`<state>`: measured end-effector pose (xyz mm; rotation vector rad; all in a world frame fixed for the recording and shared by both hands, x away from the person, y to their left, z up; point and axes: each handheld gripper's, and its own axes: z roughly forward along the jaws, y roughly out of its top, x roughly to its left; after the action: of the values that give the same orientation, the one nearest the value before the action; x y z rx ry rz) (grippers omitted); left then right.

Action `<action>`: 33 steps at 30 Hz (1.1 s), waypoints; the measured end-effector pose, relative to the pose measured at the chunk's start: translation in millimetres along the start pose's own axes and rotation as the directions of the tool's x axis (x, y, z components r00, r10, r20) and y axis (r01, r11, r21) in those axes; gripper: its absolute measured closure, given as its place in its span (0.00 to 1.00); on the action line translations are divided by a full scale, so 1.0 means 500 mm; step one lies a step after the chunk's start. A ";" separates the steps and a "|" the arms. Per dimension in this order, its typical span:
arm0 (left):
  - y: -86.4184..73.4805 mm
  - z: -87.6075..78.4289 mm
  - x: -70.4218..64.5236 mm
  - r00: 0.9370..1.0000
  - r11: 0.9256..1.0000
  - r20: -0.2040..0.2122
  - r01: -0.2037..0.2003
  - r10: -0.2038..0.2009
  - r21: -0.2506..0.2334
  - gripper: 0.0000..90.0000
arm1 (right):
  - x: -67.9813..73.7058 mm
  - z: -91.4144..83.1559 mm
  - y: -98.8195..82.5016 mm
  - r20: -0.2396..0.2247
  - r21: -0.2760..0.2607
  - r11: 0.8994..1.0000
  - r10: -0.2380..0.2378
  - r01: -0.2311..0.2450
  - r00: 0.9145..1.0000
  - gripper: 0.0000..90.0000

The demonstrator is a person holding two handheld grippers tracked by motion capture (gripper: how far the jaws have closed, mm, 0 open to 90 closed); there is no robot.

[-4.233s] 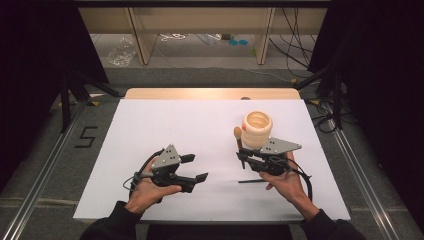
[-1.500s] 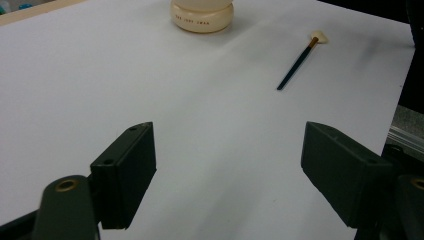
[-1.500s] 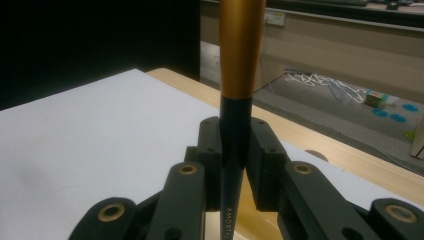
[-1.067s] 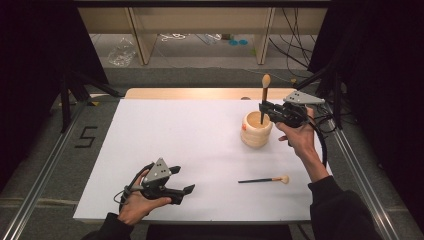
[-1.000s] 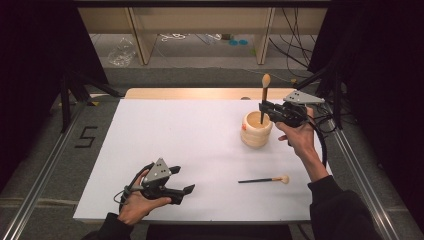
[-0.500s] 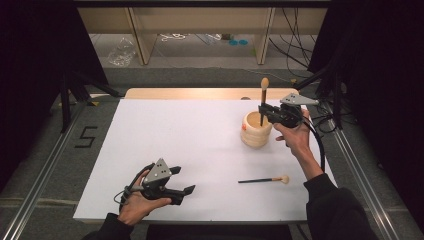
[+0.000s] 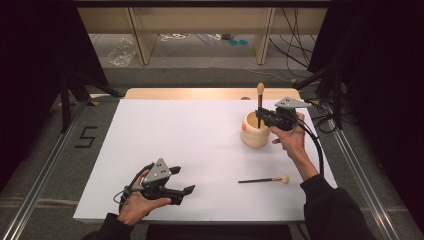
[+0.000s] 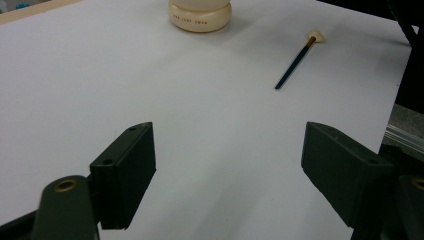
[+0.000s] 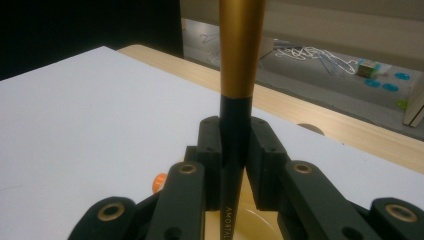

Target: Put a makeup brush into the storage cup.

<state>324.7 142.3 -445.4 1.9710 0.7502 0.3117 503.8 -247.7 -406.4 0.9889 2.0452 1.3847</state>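
A cream cup (image 7: pixel 255 134) stands on the white table sheet (image 7: pixel 175 130) at the right. My right gripper (image 7: pixel 264 116) is beside the cup's far right rim, shut on a dark-handled brush (image 7: pixel 260 102) held upright, its tan end up and its lower end inside the cup. In the right gripper view the pads (image 9: pixel 262 160) pinch the brush handle (image 9: pixel 239 60) above the cup rim (image 9: pixel 260 222). A second brush (image 7: pixel 262 180) lies flat near the front. My left gripper (image 7: pixel 187 192) rests at the front left, open and holding nothing, facing the cup (image 8: pixel 200 15) and the lying brush (image 8: pixel 297 57).
A wooden board edge (image 7: pixel 200 93) runs behind the sheet. Metal rails (image 7: pixel 45 175) flank the table on both sides. Shelving legs and cables stand on the floor beyond. The sheet's middle and left are bare white.
The right gripper has sunk a little with the upright brush, bringing it lower into the cup. Earlier it lifted that brush from beside the cup. The left gripper has stayed still over the last second.
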 end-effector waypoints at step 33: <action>0.000 -0.002 0.001 1.000 1.000 -0.002 -0.002 0.002 0.002 0.24 | -0.001 0.011 -0.028 0.014 0.042 0.999 0.018 -0.018 1.000 0.87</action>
<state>324.3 143.3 -444.9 1.9737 0.7502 0.3137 503.9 -248.2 -421.5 1.0339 2.0679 1.3452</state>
